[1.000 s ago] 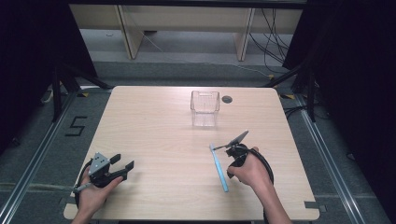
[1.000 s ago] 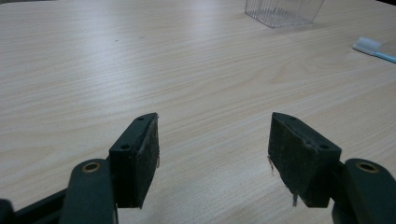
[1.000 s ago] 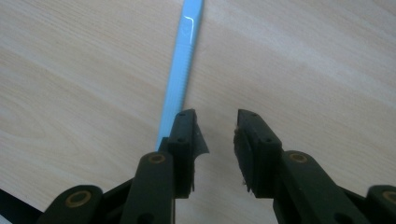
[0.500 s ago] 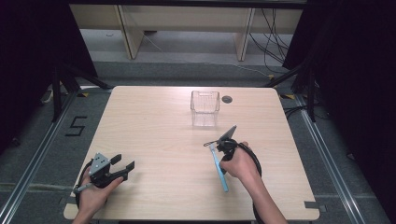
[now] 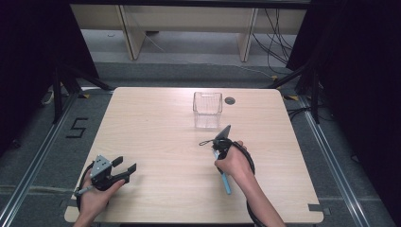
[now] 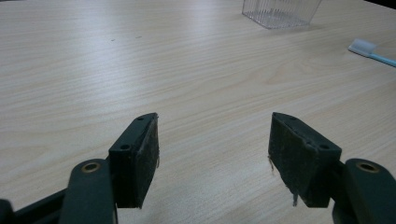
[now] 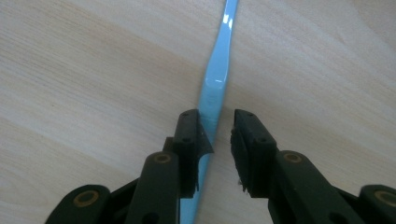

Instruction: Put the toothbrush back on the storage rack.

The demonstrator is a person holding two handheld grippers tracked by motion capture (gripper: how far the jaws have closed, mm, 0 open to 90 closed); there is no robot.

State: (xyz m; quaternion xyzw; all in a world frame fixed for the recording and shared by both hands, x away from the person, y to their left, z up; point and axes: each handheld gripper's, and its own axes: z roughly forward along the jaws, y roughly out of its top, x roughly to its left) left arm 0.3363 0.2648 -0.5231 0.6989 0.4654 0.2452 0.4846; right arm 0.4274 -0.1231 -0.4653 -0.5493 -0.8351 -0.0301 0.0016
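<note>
- A light blue toothbrush (image 7: 215, 93) lies flat on the wooden counter (image 5: 156, 123), right of centre and nearer the near edge; its handle end is seen near the person's right hand (image 5: 234, 163) in the high view, and its white head (image 6: 362, 45) at the far right of the left gripper view.
- The right gripper (image 7: 217, 133) is set over the handle with its jaws astride it: one pad looks to touch the handle, while a gap is left at the other, so no firm hold is judged yet.
- These jaws have just been closing, with the toothbrush between them; a pick-up is judged to be close.
- Compared with a second ago, the right gripper has been brought left and lower, onto the toothbrush; the toothbrush itself has not been shifted.
- A clear ribbed container (image 5: 207, 109) stands farther off, well apart from the brush.
- The left gripper (image 5: 124, 171) is kept where it was at the near left, jaws wide apart and empty.
</note>
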